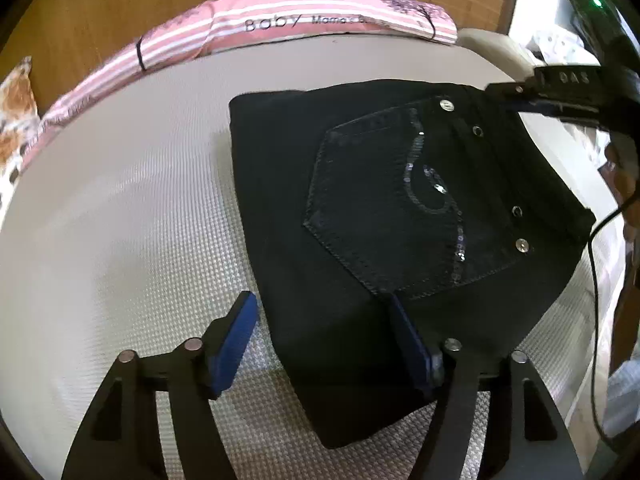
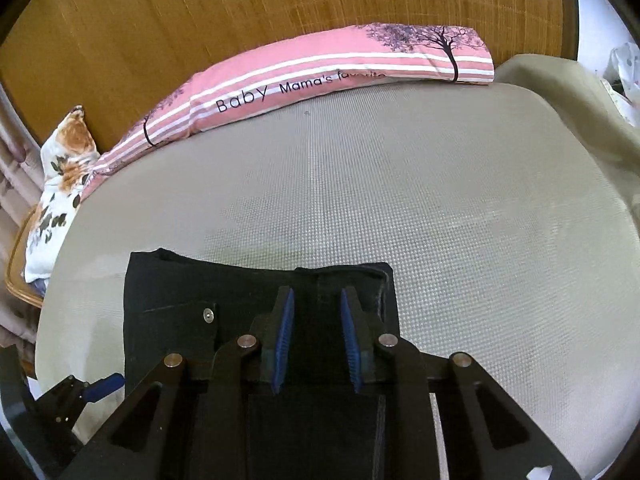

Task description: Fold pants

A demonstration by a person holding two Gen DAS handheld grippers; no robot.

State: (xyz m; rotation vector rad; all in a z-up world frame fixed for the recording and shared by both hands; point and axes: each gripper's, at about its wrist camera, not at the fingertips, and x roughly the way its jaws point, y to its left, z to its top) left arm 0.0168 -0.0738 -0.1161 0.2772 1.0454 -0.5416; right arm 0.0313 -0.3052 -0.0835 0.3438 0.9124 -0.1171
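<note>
The black pants (image 1: 360, 240) lie folded into a compact rectangle on the grey mattress (image 1: 120, 208), a back pocket with sequins and rivets facing up. My left gripper (image 1: 324, 304) is open over the near left edge of the pants, holding nothing. My right gripper (image 2: 317, 300) is open low over the waistband end of the pants (image 2: 168, 280), with nothing between its blue pads; it also shows in the left wrist view (image 1: 520, 98) at the pants' far right corner. My left gripper shows in the right wrist view (image 2: 100, 386) beside the pants.
A pink striped pillow (image 2: 320, 76) lies along the wooden headboard (image 2: 240, 12). A floral pillow (image 2: 60, 176) sits at the far left. A beige cushion (image 2: 560, 92) lies at the right. A black cable (image 1: 596, 280) hangs at the right edge.
</note>
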